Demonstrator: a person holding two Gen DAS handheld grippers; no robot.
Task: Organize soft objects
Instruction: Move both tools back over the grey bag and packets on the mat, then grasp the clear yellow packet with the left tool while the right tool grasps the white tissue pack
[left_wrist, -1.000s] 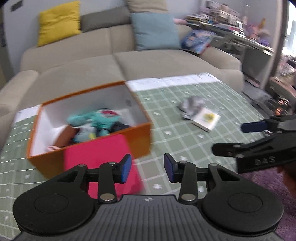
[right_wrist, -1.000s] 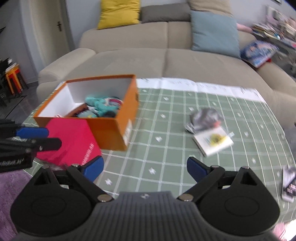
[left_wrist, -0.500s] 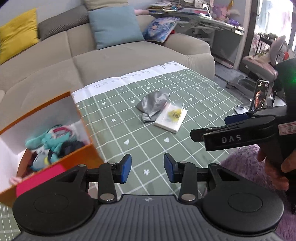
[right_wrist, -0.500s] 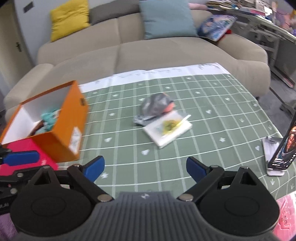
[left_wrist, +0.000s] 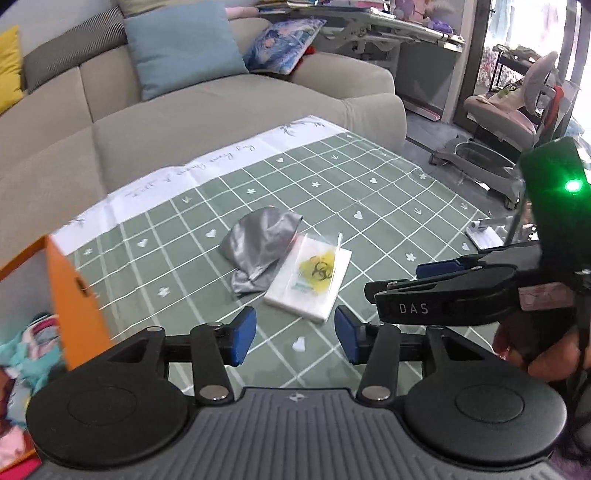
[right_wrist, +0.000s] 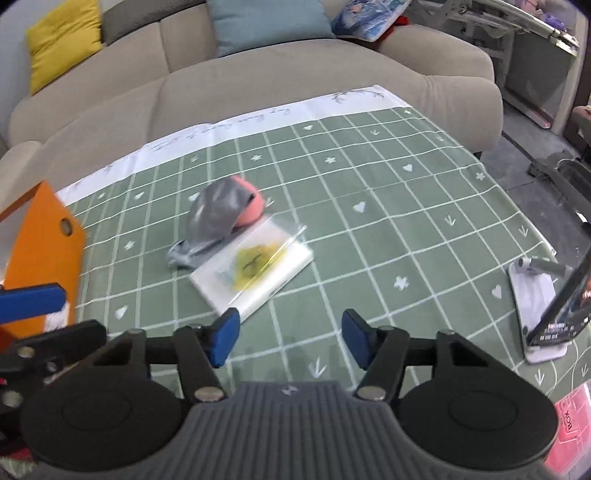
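Presently, at left, the orange box (left_wrist: 74, 291) holds soft toys already collected. The left claw (left_wrist: 293, 334) is opening, empty. Centre-desk, the grey pouch (left_wrist: 260, 243) lies against a plastic packet (left_wrist: 314, 278), awaiting pickup. The right claw (right_wrist: 288, 341) is closing, nothing between.

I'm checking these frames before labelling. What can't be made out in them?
- Orange box: cut off by the left edge in both views, so most of its contents are hidden.
- Pink thing: the grey satin pouch covers it in the right wrist view.
- Clear packet: yellow print blurred.
- Phone: screen too small.
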